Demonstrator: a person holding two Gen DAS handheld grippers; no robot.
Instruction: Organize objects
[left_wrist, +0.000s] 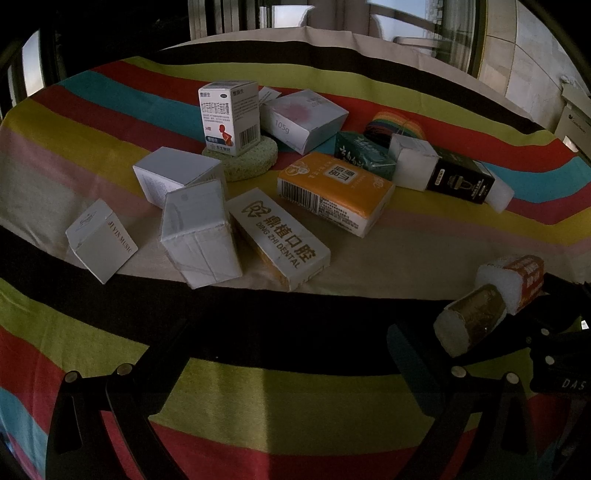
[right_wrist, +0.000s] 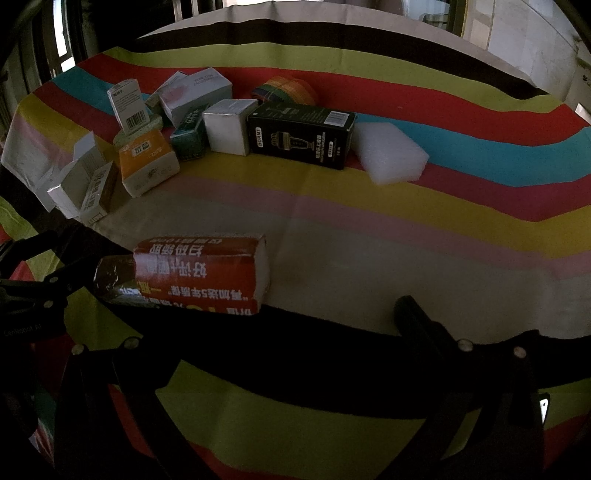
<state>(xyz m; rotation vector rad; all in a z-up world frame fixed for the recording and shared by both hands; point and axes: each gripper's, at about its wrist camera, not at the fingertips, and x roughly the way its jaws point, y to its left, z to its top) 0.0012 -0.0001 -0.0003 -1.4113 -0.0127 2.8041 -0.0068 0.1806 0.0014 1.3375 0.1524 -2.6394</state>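
Nearest to you, both sets of fingers are spread wide and hold nothing: your left gripper (left_wrist: 291, 354) hangs over the dark stripe of the striped cloth (left_wrist: 258, 406) that covers the surface, and your right gripper (right_wrist: 280, 332) sits over the same band in its own view. Just beyond the right gripper's left finger (right_wrist: 122, 369) lies the red-and-white carton (right_wrist: 201, 275), in the lower left of the right wrist frame and at the lower right edge of the left wrist frame (left_wrist: 491, 295). It rests flat on the pale stripe; its long axis runs roughly left to right across the right view, white end toward the frame's centre, dark brown end toward the left edge. The brown end appears very close to the left gripper's finger seen at the far left, though I cannot tell whether they touch. The risk, as I judge it: with both tools crowding this one carton, closing on it across its length rather than its narrow width could let it pivot or skid on the cloth, or make the two tools knock together. Farther back, in the upper left, the clutter waits: the orange-and-white box (right_wrist: 147, 164), the black Dormi box (right_wrist: 301, 134) with the white foam block (right_wrist: 389, 153) against its right end.
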